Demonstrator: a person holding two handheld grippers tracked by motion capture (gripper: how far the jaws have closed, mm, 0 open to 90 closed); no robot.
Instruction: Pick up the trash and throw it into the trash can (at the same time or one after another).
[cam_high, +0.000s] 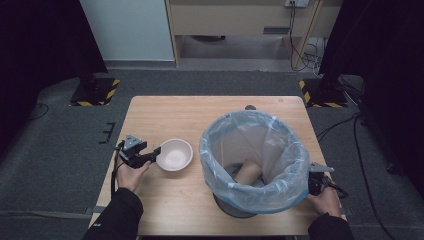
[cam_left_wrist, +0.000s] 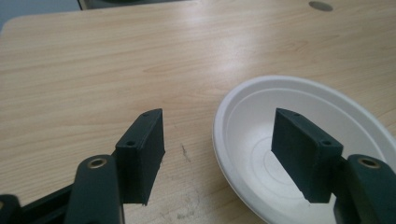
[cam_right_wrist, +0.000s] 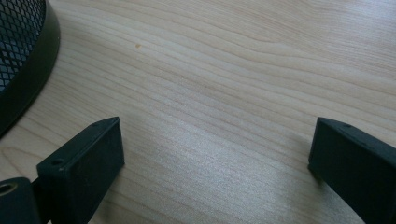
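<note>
Wooden desk (cam_high: 165, 112): the left hand-held gripper (cam_left_wrist: 219, 140) straddles the white bowl's (cam_left_wrist: 299, 154) near-left rim, jaws wide apart.
A shallow bite could tip the light bowl; the right hand-held gripper (cam_right_wrist: 215, 154) gapes empty beside the lined mesh bin (cam_high: 252, 160).

Wooden table (cam_high: 170, 112) with bowl (cam_high: 175, 154), bin (cam_high: 252, 160)

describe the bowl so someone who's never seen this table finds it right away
On the wooden table, look left of the tall mesh bin lined with a pale blue bag. The white paper bowl sits there, empty and upright, with the left gripper open astride its near rim. It is the table's one white, shallow round thing.
</note>
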